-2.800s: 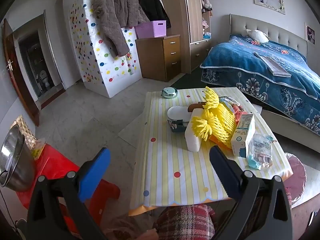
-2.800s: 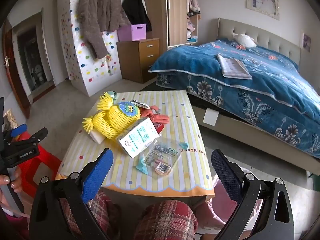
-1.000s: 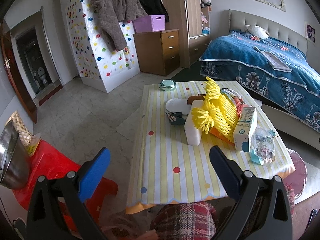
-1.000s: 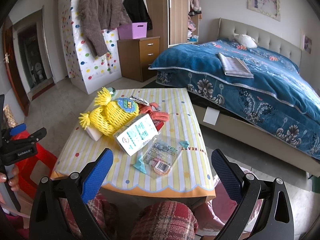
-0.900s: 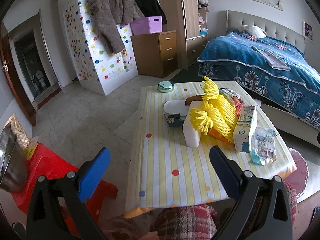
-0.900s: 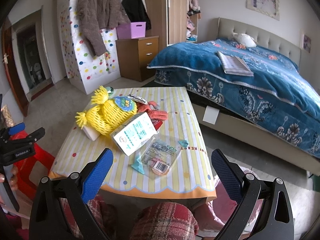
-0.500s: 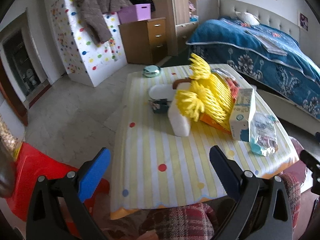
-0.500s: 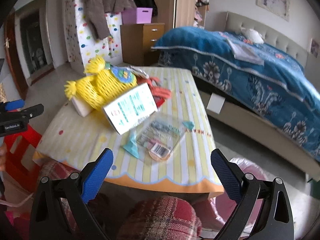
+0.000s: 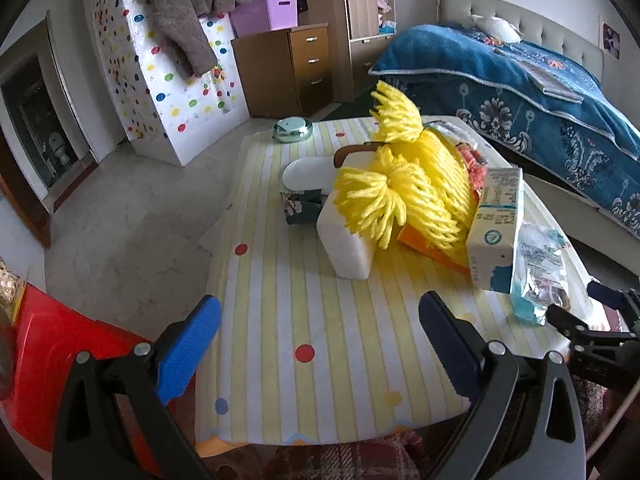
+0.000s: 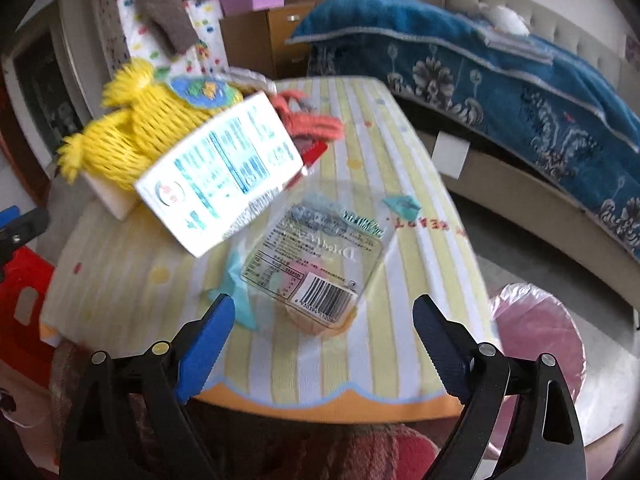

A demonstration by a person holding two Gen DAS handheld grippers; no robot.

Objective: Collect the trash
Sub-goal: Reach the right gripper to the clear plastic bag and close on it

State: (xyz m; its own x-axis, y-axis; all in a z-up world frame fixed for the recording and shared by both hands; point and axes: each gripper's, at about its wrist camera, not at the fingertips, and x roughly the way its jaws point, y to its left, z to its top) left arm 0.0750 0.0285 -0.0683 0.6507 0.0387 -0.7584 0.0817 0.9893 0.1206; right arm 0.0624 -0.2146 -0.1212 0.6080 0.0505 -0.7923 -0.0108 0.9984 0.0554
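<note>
Both grippers hang over a low table covered with a yellow-and-white striped cloth dotted in colours. On the right gripper the jaws are closing from a wide spread, with nothing pressed between the blue pads; a clear plastic wrapper with a barcode label lies on the cloth just ahead of the fingertips, near the table's front edge. Leaning just behind it is a white carton printed in blue, propped against a yellow net bag with tufted ends. An orange-red item sits beyond the carton. On the left gripper the jaws stand wide apart and hold nothing, above a bare stretch of cloth. Ahead of it a white block rests under the yellow net, with a small dark floral box beside it and a round teal tin at the far edge. A pink-lined bin stands on the floor beside the table.
</note>
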